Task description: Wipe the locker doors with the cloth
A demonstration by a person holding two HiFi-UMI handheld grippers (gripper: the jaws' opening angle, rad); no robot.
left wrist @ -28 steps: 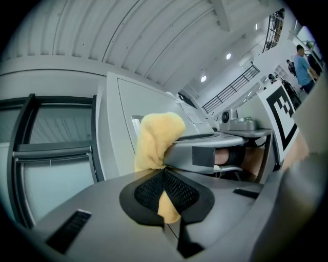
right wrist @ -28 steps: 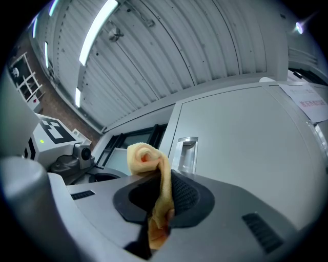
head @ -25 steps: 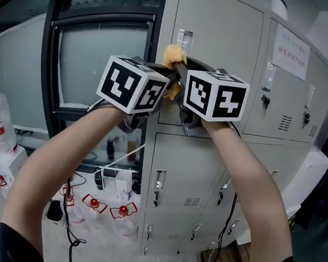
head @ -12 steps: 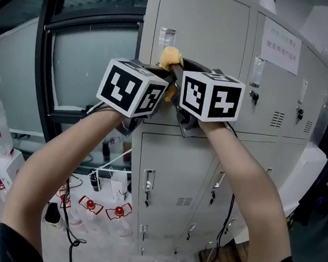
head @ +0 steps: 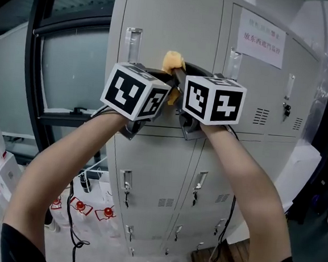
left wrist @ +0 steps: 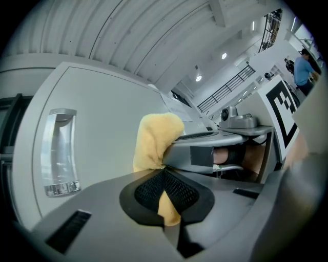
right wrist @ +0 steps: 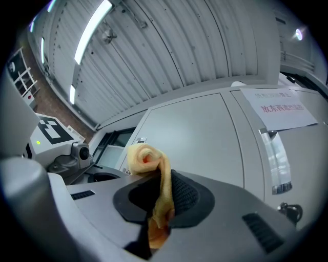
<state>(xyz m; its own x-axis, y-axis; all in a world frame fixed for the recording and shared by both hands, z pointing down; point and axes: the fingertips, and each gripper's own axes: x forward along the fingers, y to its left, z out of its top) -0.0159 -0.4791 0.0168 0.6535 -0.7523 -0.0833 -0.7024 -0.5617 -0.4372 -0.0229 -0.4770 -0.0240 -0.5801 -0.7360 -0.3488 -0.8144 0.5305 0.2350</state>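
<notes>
In the head view, both the left gripper (head: 162, 76) and the right gripper (head: 183, 78) hold the cloth (head: 173, 61) at the upper door (head: 173, 20), near its bottom edge. In the left gripper view, the jaws pinch the cloth (left wrist: 156, 140). In the right gripper view, the jaws pinch it too. We judge the wiping is under way, with most doors left.
</notes>
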